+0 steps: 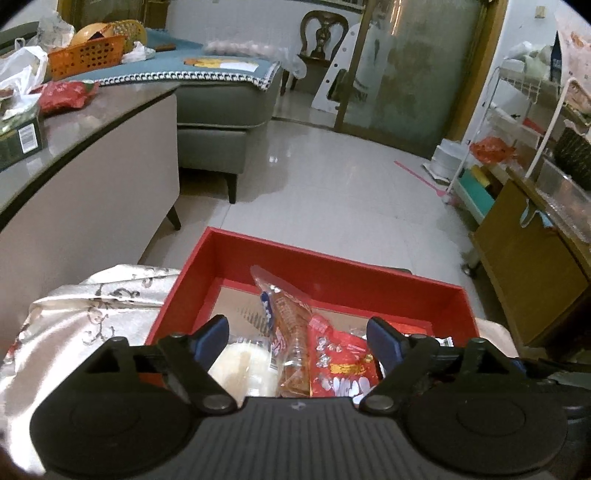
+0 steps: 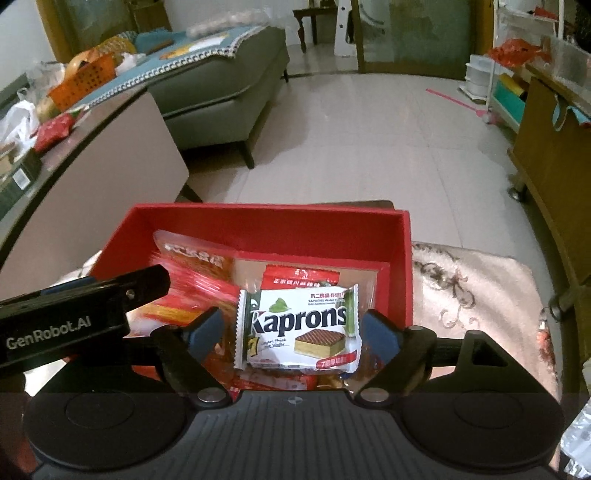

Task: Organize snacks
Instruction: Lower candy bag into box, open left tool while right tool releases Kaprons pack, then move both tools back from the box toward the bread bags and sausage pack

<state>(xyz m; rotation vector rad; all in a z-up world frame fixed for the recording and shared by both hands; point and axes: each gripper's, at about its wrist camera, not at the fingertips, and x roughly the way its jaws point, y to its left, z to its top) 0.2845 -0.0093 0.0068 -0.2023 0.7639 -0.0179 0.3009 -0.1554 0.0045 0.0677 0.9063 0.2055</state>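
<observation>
- Snacks lie in an open red cardboard box (image 2: 325, 229) on a pale embroidered satin cloth (image 2: 476, 291).
- Right hand-held gripper (image 2: 295, 332): jaws apart, pads clear of the white-and-green Kaprons wafer packet (image 2: 299, 328) lying between them.
- Left hand-held gripper (image 1: 297, 339): jaws apart, holding nothing, above a red printed snack bag (image 1: 340, 365) and a clear-wrapped white cake (image 1: 245, 365).
- Beyond the box: glossy tiled floor (image 1: 332, 177), grey sofa (image 1: 221, 107).

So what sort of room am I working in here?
Most likely a home living room: a grey upholstered sofa with a teal crocheted cover, a glossy tiled floor, and a carved wooden chair by the far wall.
</observation>
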